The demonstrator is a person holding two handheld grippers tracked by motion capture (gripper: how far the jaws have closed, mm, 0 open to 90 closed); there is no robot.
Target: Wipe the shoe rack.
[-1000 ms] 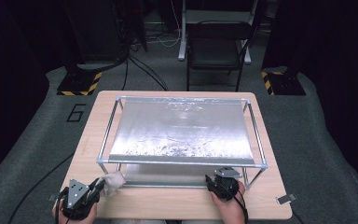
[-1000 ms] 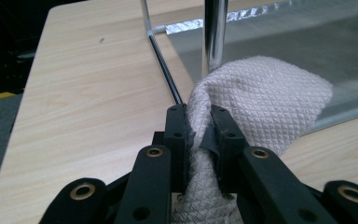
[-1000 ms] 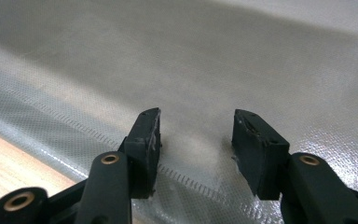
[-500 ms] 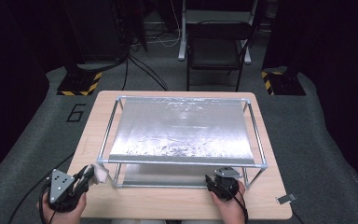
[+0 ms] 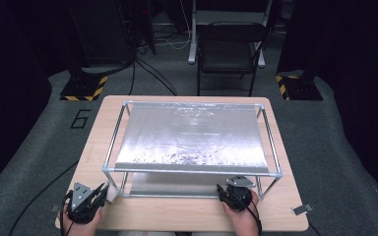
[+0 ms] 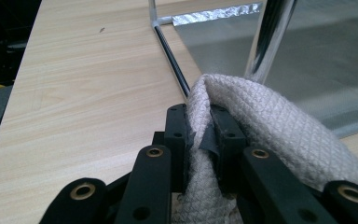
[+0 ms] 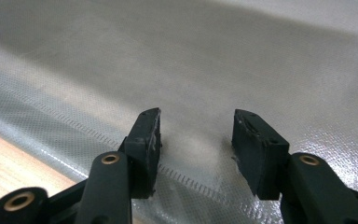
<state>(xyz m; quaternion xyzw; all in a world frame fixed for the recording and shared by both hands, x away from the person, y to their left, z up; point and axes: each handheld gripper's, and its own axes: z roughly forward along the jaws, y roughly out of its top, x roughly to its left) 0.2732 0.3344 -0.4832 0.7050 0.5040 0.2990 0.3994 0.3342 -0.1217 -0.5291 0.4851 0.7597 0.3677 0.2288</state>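
The left gripper [image 5: 100, 192] has its jaws pressed onto a fold of a beige quilted cloth [image 6: 261, 126]; in the left gripper view the fabric is pinched between the two black pads and bulges out to the right of them. The cloth is held off the wooden table [image 5: 98, 128], just outside the near-left leg [image 6: 271, 37] of the metal frame [image 5: 192, 170], close to the frame's near-left corner in the high view.

The right gripper [image 7: 196, 140] has its jaws spread with nothing between them. It points at the silver foil sheet [image 7: 214, 60] lying on the table under the frame, at the frame's near-right corner [image 5: 278, 173], and the foil's embossed edge runs just below the pads.

Change over the last second: the left hand first carried the cloth away from the frame, toward the near-left corner of the table, then brought it back. It now stands closer to the frame's near-left leg than half a second ago, though a little farther out than at the start. The grip on the cloth is unchanged throughout. The right hand and its gripper have kept their place beside the frame's near-right corner, jaws at the same spread.

Assessment: the cloth is secured and positioned at the frame's open left side. The work in hand appears to be wiping the foil surface; this step has not started, since the cloth touches neither foil sheet.
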